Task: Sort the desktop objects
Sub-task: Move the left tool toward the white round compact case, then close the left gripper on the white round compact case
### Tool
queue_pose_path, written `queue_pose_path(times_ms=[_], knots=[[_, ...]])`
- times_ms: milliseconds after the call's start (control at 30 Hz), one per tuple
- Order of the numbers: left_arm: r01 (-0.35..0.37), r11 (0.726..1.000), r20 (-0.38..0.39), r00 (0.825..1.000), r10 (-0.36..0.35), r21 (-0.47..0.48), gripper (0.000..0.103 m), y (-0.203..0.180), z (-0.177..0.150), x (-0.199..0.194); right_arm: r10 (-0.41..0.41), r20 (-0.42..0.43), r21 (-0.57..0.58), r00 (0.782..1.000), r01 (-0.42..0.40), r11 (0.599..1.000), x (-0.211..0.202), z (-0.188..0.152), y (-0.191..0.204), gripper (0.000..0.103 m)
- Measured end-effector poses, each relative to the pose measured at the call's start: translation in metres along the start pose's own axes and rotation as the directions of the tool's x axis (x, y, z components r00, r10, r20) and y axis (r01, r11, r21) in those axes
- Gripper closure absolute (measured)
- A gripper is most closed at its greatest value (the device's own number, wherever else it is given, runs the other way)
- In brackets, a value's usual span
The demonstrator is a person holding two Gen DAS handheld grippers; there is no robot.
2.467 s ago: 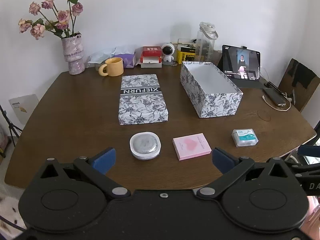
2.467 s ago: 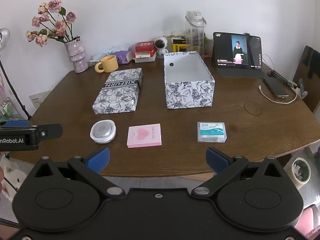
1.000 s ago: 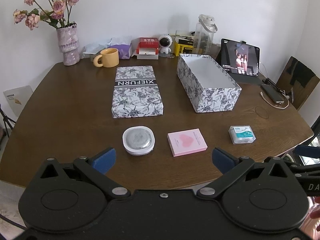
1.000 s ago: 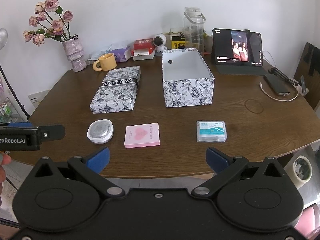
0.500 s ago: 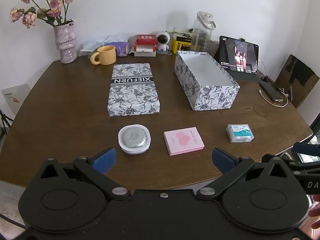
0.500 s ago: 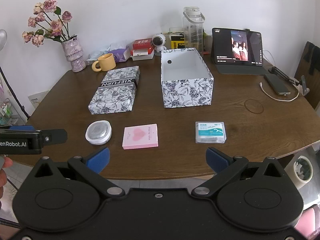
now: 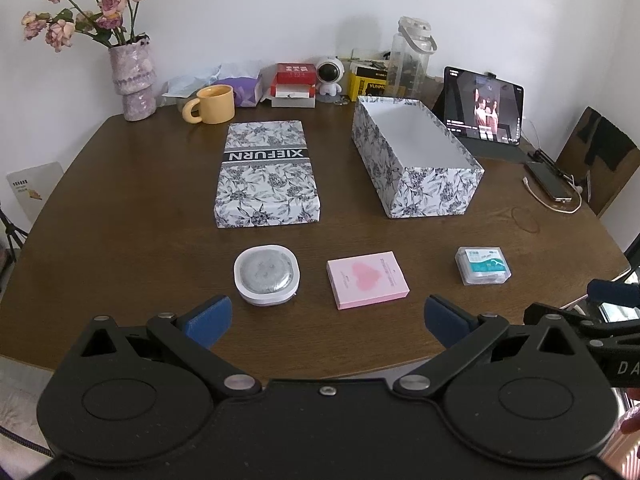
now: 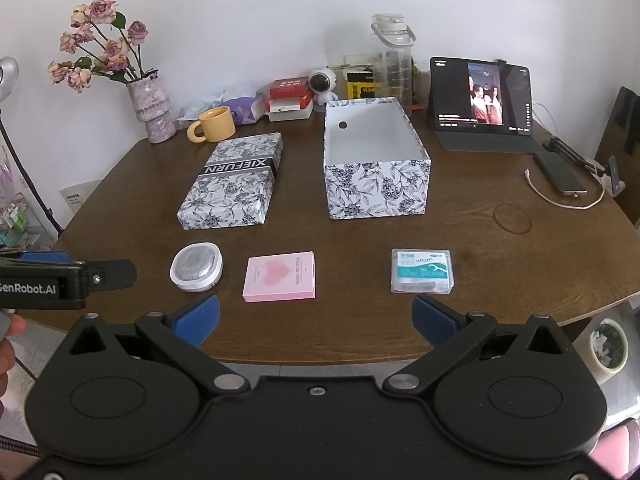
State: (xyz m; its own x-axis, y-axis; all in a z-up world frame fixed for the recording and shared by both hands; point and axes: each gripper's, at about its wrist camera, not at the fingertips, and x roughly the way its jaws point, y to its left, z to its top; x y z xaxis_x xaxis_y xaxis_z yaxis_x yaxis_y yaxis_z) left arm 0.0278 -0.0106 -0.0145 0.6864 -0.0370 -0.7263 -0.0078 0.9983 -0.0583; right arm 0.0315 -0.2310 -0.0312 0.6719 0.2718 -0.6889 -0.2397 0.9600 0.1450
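Note:
Three small items lie in a row near the table's front edge: a white round-cornered case (image 7: 267, 274) (image 8: 196, 266), a pink box with a heart (image 7: 367, 279) (image 8: 279, 276), and a clear box with a teal label (image 7: 483, 265) (image 8: 422, 271). Behind them stand an open floral box (image 7: 414, 158) (image 8: 374, 162), empty, and its floral lid (image 7: 267, 172) (image 8: 234, 179). My left gripper (image 7: 327, 319) is open, hovering just before the white case and pink box. My right gripper (image 8: 315, 317) is open too, in front of the pink and clear boxes. Neither holds anything.
Along the back of the brown table (image 7: 120, 208) stand a vase of roses (image 7: 134, 80), a yellow mug (image 7: 211, 104), red boxes (image 7: 294, 84), a small robot figure (image 7: 330, 76), a water jug (image 7: 410, 56) and a tablet (image 7: 482, 108). A phone on a cable (image 7: 550, 186) lies right.
Both grippers have drifted slightly closer to the table, so the objects sit a little differently in view. Both stay open; nothing on the table has moved.

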Motion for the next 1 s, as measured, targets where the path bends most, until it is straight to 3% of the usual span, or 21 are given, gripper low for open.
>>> queue_pose_path(times_ms=[333,767,1000], knots=[[0.017,0.999,-0.013,1.0,-0.018,-0.032,0.0,-0.008,0.002,0.005,0.024,-0.005,-0.023,1.0,-0.024,0.999,0.006,0.005,-0.009,0.0],[-0.018,0.998,0.009,1.0,0.018,-0.053,0.0,-0.029,0.014,0.017,0.068,-0.006,-0.071,0.998,-0.068,0.995,0.017,0.018,-0.032,0.0],[-0.018,0.997,-0.033,0.999,0.015,-0.072,0.0,-0.035,0.019,0.032,0.11,-0.007,-0.106,0.994,-0.11,0.988,0.024,0.026,-0.047,0.0]])
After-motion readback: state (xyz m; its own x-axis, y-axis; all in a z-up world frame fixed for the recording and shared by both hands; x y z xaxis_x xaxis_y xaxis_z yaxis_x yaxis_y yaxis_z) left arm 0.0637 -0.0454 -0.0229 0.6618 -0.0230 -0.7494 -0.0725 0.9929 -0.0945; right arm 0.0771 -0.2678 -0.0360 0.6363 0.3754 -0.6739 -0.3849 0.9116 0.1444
